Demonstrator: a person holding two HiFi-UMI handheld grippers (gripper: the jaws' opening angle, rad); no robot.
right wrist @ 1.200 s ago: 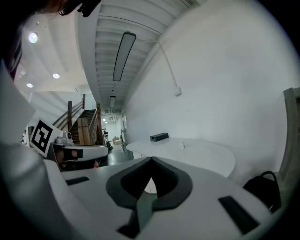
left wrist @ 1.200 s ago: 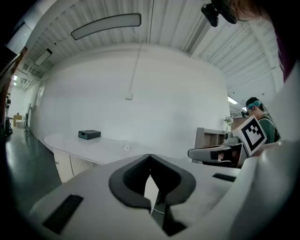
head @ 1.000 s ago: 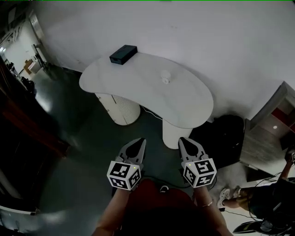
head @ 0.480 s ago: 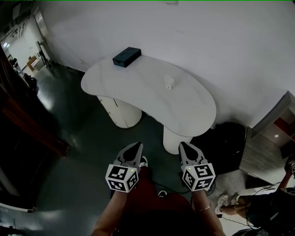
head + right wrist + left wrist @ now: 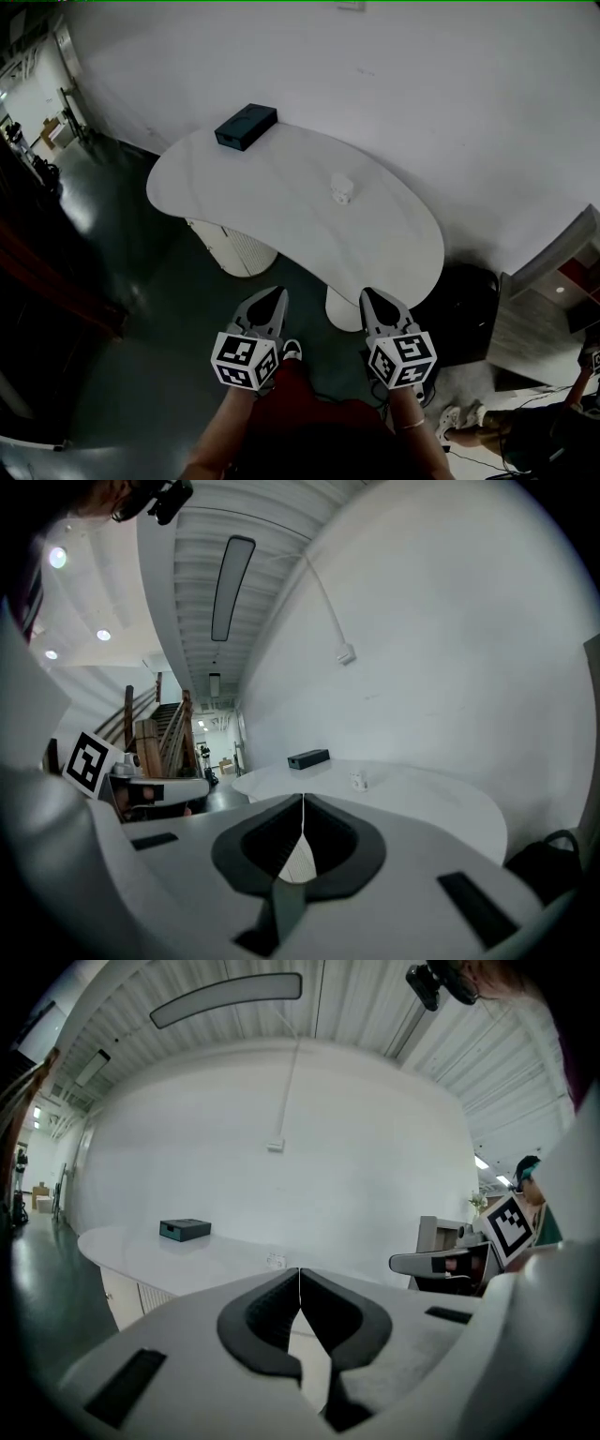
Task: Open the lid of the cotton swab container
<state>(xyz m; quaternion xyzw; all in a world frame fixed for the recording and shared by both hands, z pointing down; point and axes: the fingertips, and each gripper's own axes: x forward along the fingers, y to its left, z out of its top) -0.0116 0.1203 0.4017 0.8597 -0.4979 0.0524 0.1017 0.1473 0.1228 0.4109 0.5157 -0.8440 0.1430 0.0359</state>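
Person: bare forearms and a dark red garment [image 5: 300,422] fill the bottom edge of the head view, and each hand carries a gripper.
Left gripper: the grey two-jaw left gripper [image 5: 277,293] with its black-and-white marker cube is held over the floor, short of the surface's near edge. Its jaws are clenched tip to tip with nothing between them, and they point toward the surface.
Right gripper: the matching grey right gripper [image 5: 367,293] is held beside the left one, apart from it. Its jaws are likewise pressed together and empty, aimed the same way.
Floor: the dark glossy floor [image 5: 141,309] spreads under both grippers and off to the left.
Black bag: a black bag [image 5: 464,305] sits on the floor just right of the surface.
Surface: the white kidney-shaped surface [image 5: 281,197] rests on two white pedestals, a ribbed one [image 5: 230,251] at the left and another [image 5: 339,307] nearer the grippers.
Cotton swab container: the small white cotton swab container [image 5: 342,188] stands on the surface, right of its middle and toward the wall side, well apart from both grippers. It is too small to tell how its lid sits.
Box: a dark teal rectangular box [image 5: 246,127] lies at the surface's far left end, well apart from the container.
Wall: a plain white wall [image 5: 422,94] rises just behind the surface.
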